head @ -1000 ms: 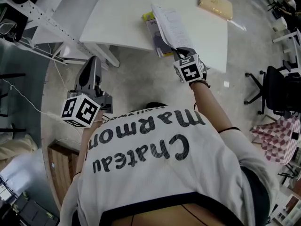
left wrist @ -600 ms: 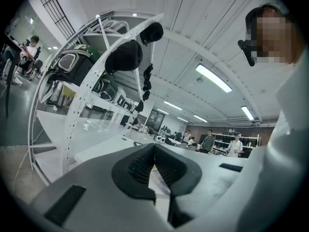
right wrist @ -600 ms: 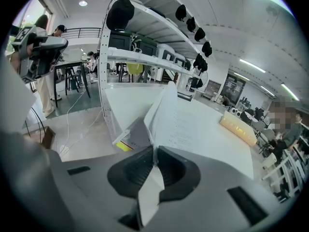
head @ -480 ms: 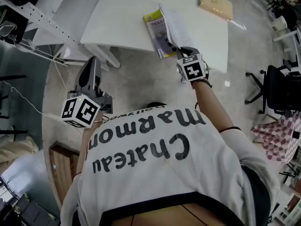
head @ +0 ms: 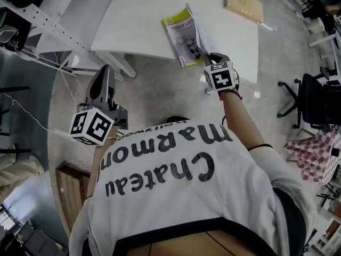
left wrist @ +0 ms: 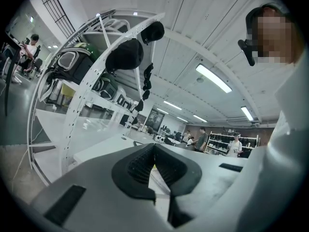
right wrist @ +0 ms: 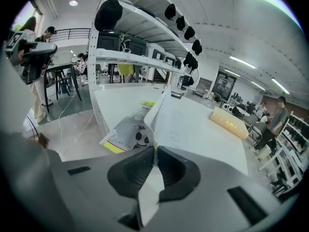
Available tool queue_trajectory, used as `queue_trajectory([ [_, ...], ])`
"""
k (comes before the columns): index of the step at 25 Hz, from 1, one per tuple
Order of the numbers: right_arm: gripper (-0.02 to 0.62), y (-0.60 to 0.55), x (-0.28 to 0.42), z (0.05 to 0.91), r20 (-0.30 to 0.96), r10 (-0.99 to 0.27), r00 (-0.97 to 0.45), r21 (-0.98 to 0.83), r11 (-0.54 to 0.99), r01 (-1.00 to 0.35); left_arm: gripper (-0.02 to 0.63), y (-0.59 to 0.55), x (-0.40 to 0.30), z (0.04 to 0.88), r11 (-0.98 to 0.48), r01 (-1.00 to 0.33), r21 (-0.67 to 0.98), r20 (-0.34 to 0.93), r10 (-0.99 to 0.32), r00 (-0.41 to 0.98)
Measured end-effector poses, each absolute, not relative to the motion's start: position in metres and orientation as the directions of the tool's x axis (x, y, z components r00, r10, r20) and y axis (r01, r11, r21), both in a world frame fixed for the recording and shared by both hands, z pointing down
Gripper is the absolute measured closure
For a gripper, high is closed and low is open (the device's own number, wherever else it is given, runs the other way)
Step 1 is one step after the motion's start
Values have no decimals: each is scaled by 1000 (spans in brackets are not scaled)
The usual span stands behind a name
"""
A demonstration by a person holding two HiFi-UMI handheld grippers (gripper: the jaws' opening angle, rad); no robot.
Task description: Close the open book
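Note:
An open book (head: 181, 33) with a grey and yellow cover lies near the front edge of the white table (head: 133, 20). My right gripper (head: 203, 52) is shut on a sheaf of its white pages (right wrist: 176, 122), which stands nearly on edge above the cover (right wrist: 126, 138). In the right gripper view the paper runs straight between the pads of that gripper (right wrist: 155, 152). My left gripper (head: 105, 72) hangs over the floor well left of the book. It holds nothing, and its jaws (left wrist: 154, 151) meet at the tips.
A tan box (head: 244, 4) lies at the table's far right corner. A white rack frame (head: 50, 23) stands to the left, a black office chair (head: 319, 103) and a checkered cloth (head: 314, 153) to the right. A wooden crate (head: 68, 188) sits on the floor by my left side.
The held pages have swung up from lying spread over the book to standing nearly on edge, and more of the cover shows. The right gripper shifted slightly right. The left gripper stayed still.

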State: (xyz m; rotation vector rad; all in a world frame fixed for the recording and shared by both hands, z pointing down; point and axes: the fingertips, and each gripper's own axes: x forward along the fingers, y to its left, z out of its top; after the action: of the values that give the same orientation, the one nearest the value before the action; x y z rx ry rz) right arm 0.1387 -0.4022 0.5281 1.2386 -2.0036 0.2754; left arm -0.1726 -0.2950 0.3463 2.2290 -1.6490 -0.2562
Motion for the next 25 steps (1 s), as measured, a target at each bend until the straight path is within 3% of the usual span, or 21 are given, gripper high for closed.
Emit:
queue_trajectory([
  [25,545,-421,175,543,736,-661,-148,176,397,-901,583,-299,-177,348,-233,-895,380,69,-958,278],
])
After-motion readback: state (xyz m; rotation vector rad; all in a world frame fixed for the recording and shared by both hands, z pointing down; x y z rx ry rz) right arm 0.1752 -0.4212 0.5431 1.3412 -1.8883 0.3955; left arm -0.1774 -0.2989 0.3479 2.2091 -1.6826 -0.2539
